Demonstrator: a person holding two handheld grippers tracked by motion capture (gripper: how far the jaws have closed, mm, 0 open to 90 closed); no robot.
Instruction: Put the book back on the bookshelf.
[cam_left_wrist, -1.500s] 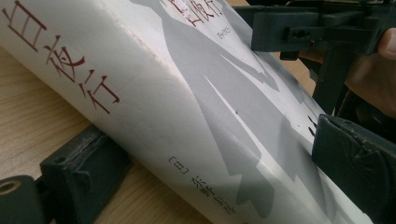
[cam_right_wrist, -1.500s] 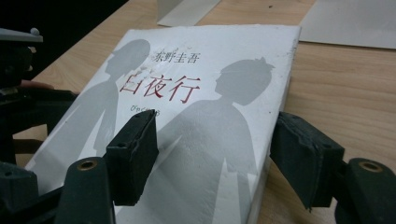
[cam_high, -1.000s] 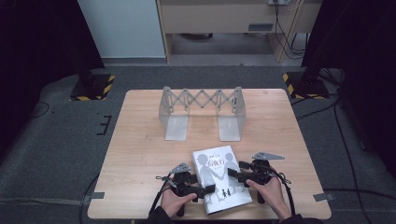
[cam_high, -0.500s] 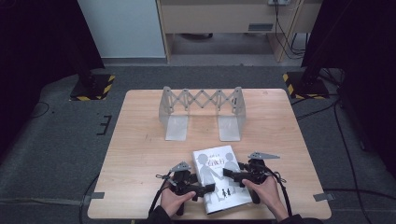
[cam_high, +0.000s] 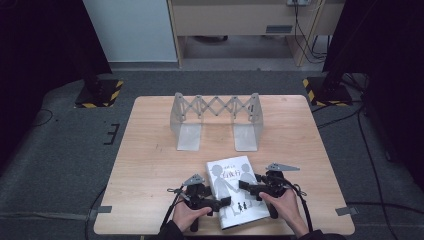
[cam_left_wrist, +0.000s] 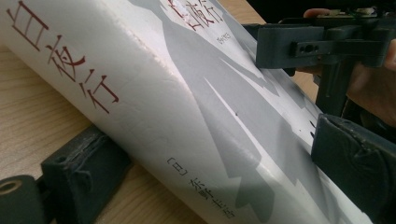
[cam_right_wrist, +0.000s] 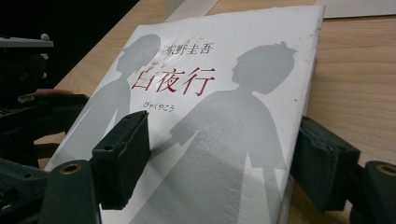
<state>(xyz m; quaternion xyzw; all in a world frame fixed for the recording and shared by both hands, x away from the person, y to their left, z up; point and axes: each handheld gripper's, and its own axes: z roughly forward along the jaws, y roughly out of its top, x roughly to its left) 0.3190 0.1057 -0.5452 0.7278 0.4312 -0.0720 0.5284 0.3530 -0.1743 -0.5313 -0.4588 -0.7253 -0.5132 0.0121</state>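
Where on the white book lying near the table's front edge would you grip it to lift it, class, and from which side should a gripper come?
Grip the book across its thickness at the two long edges, one gripper from each side, low and level with the table. It lies flat, too broad for one jaw span. The left gripper already straddles the spine edge; the right gripper comes in at the opposite edge.

White book (cam_right_wrist: 219, 116) cover reads 東野圭吾, red title 白夜行, small びゃくやこう beneath, spine repeats 白夜行 in red
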